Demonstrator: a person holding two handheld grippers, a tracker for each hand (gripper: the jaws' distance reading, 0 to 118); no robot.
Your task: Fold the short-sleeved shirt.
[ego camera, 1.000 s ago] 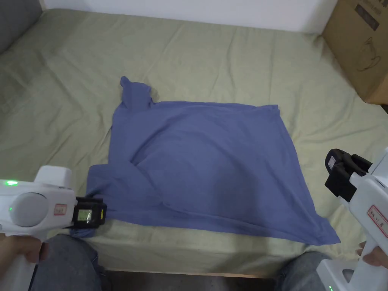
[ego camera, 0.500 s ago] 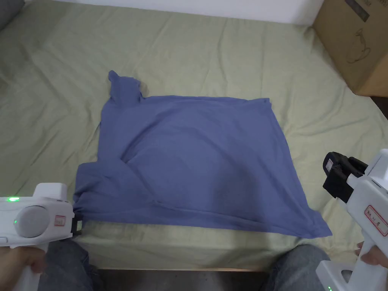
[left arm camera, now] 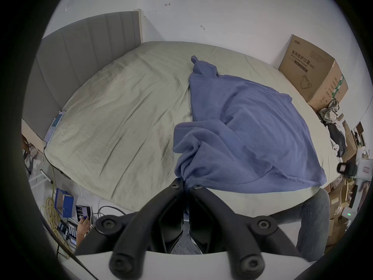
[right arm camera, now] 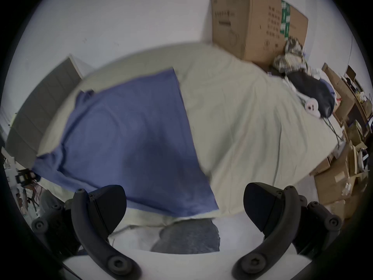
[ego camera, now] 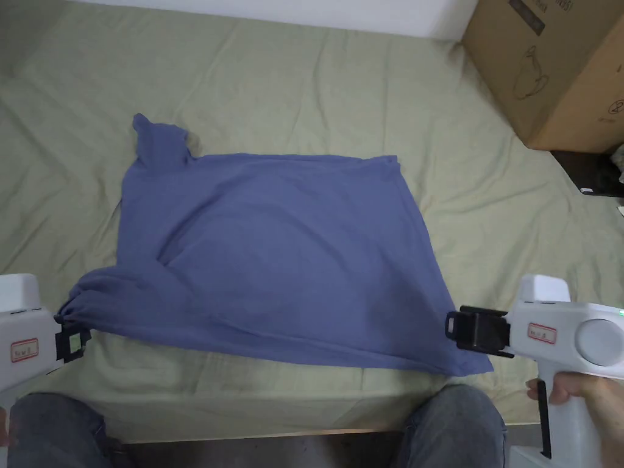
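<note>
On the bed (ego camera: 304, 73), blue shirt (ego camera: 280, 256); left tongs (left arm camera: 186, 185) clamped on its bunched sleeve; right tongs (right arm camera: 184, 201) wide apart, blurred.

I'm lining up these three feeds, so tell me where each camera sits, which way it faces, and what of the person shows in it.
Head view: above the bed's near edge, looking down on the blue shirt; shows both knees, the left gripper and the right gripper.
Left gripper view: low at the shirt's near left corner, facing across the bed; its jaws are shut on the cloth, a knee shows.
Right gripper view: near the shirt's right corner, facing the cardboard box; jaws open, knee below.
All three views share the shirt and the box.
</note>
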